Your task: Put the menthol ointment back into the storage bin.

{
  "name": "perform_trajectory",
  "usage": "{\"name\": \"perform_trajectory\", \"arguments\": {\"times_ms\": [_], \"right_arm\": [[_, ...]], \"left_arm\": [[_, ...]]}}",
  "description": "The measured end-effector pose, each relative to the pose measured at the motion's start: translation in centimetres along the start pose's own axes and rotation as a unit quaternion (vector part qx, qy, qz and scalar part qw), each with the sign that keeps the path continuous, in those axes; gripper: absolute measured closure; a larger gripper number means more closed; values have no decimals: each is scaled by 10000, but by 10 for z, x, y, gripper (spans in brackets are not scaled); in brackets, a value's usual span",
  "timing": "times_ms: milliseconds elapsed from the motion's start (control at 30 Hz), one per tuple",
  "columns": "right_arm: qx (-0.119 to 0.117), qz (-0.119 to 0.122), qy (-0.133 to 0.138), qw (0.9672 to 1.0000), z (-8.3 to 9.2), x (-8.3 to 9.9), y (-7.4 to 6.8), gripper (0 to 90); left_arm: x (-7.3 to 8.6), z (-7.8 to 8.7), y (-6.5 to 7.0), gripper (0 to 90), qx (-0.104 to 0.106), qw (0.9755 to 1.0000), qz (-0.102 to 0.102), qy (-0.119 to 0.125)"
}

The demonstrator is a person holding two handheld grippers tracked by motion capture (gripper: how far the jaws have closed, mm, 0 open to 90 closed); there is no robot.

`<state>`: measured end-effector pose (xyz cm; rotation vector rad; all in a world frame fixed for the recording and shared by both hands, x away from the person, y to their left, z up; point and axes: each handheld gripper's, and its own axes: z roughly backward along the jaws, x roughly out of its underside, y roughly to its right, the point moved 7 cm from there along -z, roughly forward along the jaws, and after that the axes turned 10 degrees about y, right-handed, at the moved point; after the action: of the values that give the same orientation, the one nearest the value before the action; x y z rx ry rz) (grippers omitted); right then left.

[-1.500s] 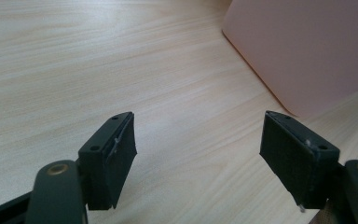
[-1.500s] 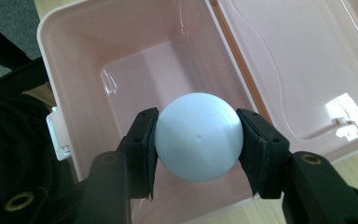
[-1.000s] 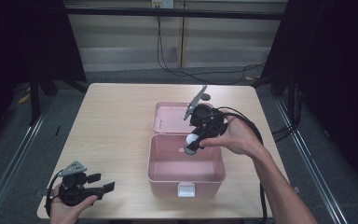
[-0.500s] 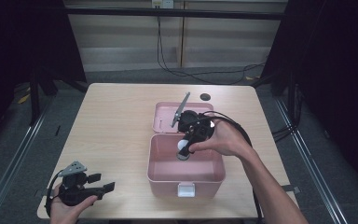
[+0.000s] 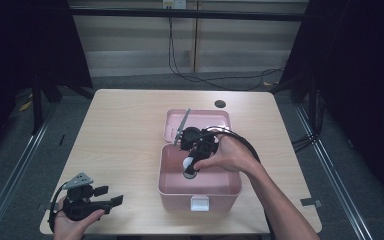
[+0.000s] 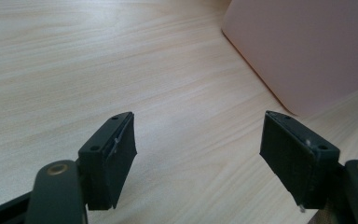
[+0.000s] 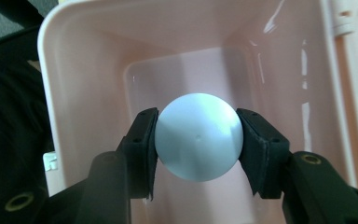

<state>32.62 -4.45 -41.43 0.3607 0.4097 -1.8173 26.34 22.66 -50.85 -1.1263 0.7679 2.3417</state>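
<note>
No readable text, label, brand, number or sign showing anywhere, nothing legible appearing on any surface near either gripper

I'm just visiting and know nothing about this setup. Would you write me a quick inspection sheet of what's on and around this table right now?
Surface: light wooden table, with a dark round hole near its far edge.
Job's things: open pink box, its lid folded back flat; pale blue ball held over the box's inside.
Clutter: nothing seen.
Grippers: right tool shut on the ball, reaching down into the box; left tool open, holding nothing, low over the table's near left corner, beside the box.
Cables: one black cable loops from the right tool; more lie on the floor beyond the table.
Surroundings: dark curtains on both sides, grey floor, pale back wall.
</note>
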Motion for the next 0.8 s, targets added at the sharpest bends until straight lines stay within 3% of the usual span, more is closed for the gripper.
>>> {"name": "perform_trajectory", "arguments": {"times_ms": [233, 367, 467, 800], "right_arm": [[-69, 235, -15, 9997, -8, -7, -2, 512], [-41, 163, -133, 9998, -14, -9, -2, 512], [-78, 283, -162, 9994, -21, -12, -1, 512], [-188, 305, -288, 9989, -37, -18, -5, 512]], "left_arm": [[0, 0, 0, 265, 10, 10000, 8, -3], [0, -1, 1, 265, 21, 10000, 18, -1], [0, -1, 0, 266, 22, 10000, 19, 7], [0, 0, 0, 266, 37, 10000, 17, 5]]}}
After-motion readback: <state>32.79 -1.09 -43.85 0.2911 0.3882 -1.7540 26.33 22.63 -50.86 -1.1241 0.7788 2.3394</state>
